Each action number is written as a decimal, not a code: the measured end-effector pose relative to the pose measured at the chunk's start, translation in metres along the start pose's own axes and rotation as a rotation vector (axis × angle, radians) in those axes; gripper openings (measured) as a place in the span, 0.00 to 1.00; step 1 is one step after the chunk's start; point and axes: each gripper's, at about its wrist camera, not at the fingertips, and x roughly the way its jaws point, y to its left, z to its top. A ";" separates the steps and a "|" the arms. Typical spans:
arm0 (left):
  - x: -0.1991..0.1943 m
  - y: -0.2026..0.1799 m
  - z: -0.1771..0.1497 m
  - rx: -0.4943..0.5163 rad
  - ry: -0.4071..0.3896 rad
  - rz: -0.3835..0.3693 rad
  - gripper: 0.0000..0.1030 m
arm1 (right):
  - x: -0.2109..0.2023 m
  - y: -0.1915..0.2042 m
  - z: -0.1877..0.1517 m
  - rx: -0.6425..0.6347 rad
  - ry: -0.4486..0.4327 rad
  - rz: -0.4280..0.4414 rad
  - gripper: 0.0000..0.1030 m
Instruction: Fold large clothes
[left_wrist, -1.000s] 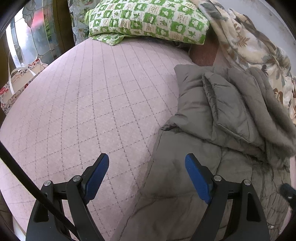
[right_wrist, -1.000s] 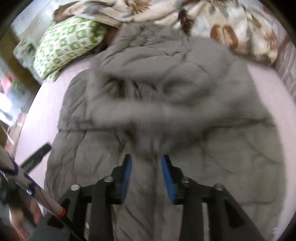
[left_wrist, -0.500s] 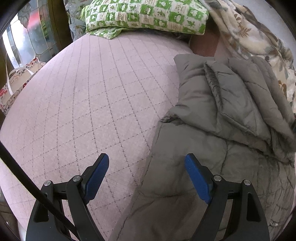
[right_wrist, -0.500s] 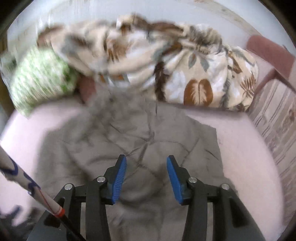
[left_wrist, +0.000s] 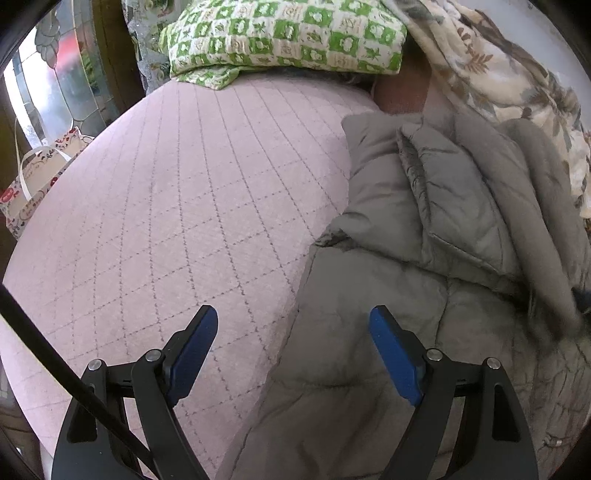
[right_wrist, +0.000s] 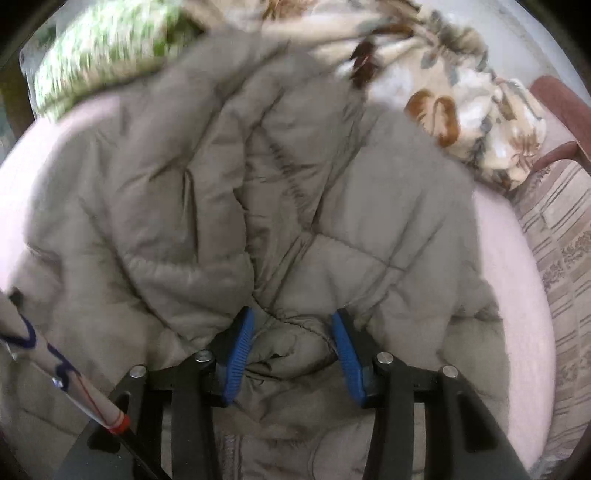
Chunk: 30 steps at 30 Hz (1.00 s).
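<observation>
A large grey quilted puffer coat (left_wrist: 424, 258) lies on a pink quilted bed (left_wrist: 184, 206), its sleeves folded over the body. My left gripper (left_wrist: 293, 354) is open and empty, low over the coat's left edge, one pad over the bed and one over the coat. In the right wrist view the coat (right_wrist: 221, 177) fills the frame. My right gripper (right_wrist: 291, 350) is open, its blue pads on either side of a bunched fold of the coat, pressed into the fabric.
A green-and-white checked pillow (left_wrist: 288, 33) and a leaf-patterned blanket (left_wrist: 491, 70) lie at the head of the bed. A patterned bag (left_wrist: 33, 184) stands beside the bed at left. A striped cover (right_wrist: 561, 258) lies to the right.
My right gripper opened wider and dropped down into the coat, with a fold now between its pads. My left gripper stayed open and shifted only slightly.
</observation>
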 end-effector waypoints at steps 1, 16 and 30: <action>-0.001 0.000 0.001 0.000 -0.006 0.001 0.81 | -0.013 0.000 0.003 0.011 -0.046 0.008 0.47; -0.003 0.000 0.004 0.003 0.001 -0.031 0.81 | 0.003 0.026 0.012 -0.054 -0.025 0.130 0.49; 0.011 -0.008 -0.002 0.041 0.036 -0.021 0.81 | 0.055 -0.209 -0.073 0.368 0.189 -0.037 0.84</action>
